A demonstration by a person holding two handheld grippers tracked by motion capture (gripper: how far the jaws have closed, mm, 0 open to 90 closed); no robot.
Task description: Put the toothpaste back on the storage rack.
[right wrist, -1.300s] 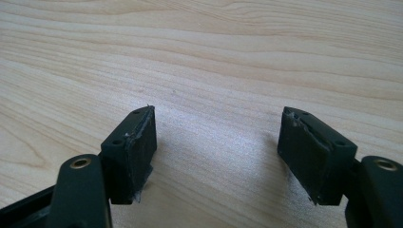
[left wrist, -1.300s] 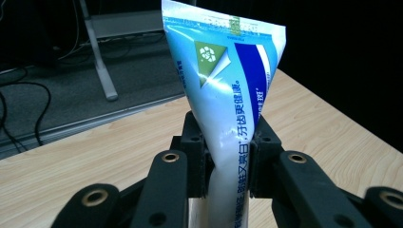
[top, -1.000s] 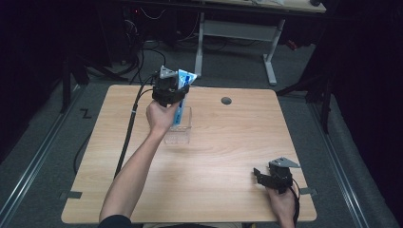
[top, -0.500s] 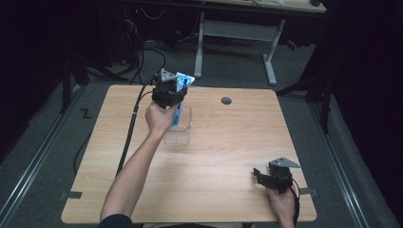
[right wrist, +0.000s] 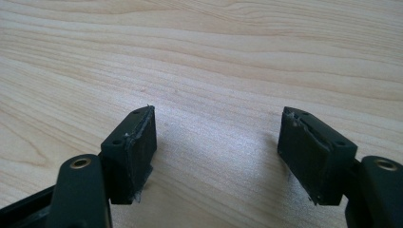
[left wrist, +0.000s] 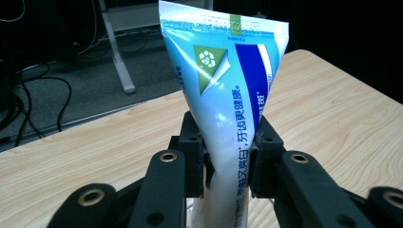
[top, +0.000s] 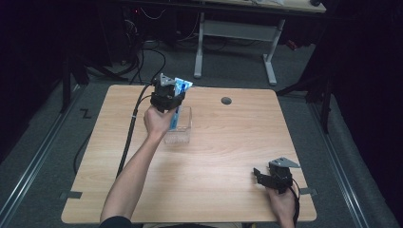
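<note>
1. Overhead, the high view shows the left tool point(top: 172, 96) raised at the far side of the table point(top: 228, 142), clamped on a blue-and-white toothpaste tube point(top: 179, 92) whose lower end dips into a clear container point(top: 181, 129) just below the tool. The right tool point(top: 270, 175) sits low near the table's near right corner, well apart from both.
2. Left gripper view: both jaws of the left tool point(left wrist: 227, 152) squeeze the tube point(left wrist: 228, 85) at its waist; its crimped end rises above them, printed text legible.
3. Right gripper view: the right tool point(right wrist: 216, 142) gapes wide, nothing between its jaws, bare wood point(right wrist: 214, 57) beneath.
</note>
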